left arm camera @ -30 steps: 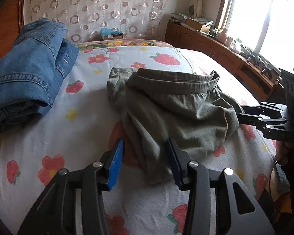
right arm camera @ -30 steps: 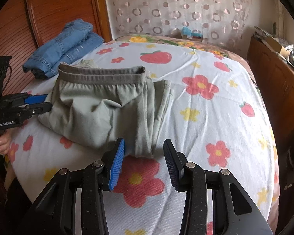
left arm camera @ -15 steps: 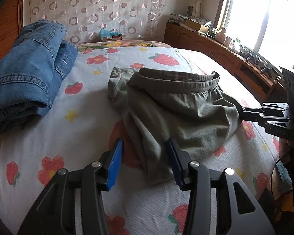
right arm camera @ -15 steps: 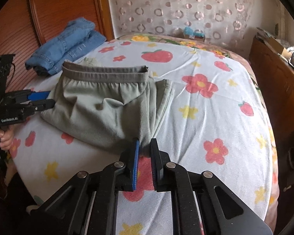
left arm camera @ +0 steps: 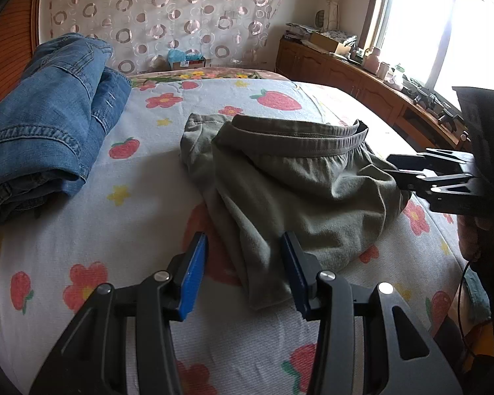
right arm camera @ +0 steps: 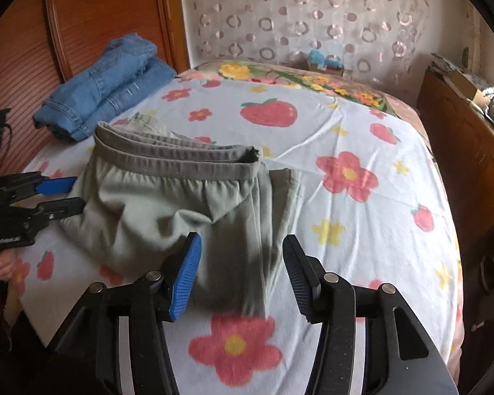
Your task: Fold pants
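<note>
The near hem of the folded grey-green cotton pants is blurred and shadowed between the jaws of the right gripper, which stand spread apart and released. The left gripper also has its jaws parted, empty, a corner of the pants lying between them. Beyond both, the pants form a rumpled bundle, elastic waistband on the far side. They lie on a white flower-and-strawberry bedsheet. Folded blue denim jeans sit farther left, near a wooden headboard.
</note>
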### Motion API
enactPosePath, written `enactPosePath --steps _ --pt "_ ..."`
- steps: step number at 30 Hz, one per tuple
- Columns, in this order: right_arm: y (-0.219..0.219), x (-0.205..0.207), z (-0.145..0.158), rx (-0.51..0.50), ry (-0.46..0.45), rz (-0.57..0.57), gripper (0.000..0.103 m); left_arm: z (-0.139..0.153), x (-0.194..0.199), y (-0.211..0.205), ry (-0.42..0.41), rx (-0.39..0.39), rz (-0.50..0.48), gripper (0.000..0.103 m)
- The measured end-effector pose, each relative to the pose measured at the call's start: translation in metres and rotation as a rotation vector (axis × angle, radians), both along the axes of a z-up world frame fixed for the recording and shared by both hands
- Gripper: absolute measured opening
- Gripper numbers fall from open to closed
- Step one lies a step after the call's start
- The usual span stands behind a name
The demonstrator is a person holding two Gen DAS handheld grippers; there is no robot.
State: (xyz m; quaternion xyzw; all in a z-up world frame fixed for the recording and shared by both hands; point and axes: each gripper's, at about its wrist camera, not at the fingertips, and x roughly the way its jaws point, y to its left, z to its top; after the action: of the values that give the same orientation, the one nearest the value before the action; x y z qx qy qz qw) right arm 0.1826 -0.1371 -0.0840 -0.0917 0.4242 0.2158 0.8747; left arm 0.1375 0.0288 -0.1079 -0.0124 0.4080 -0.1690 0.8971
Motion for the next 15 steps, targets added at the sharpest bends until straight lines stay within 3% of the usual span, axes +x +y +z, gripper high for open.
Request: enactPosePath --steps 4,7,15 --pt "0.006 0.009 -0.007 -0.041 0.002 -0.01 0.058 0.0 0.0 0.0 0.0 0.0 0.001 0.045" --pt "0.006 0.009 -0.009 -0.057 -0.012 -0.023 0.068 0.0 0.0 0.0 -0.001 0.0 0.0 0.045" --pt "-0.005 0.015 -0.015 -0.011 0.013 -0.071 0.086 -0.001 0.0 0.0 -0.001 0.001 0.001 0.045"
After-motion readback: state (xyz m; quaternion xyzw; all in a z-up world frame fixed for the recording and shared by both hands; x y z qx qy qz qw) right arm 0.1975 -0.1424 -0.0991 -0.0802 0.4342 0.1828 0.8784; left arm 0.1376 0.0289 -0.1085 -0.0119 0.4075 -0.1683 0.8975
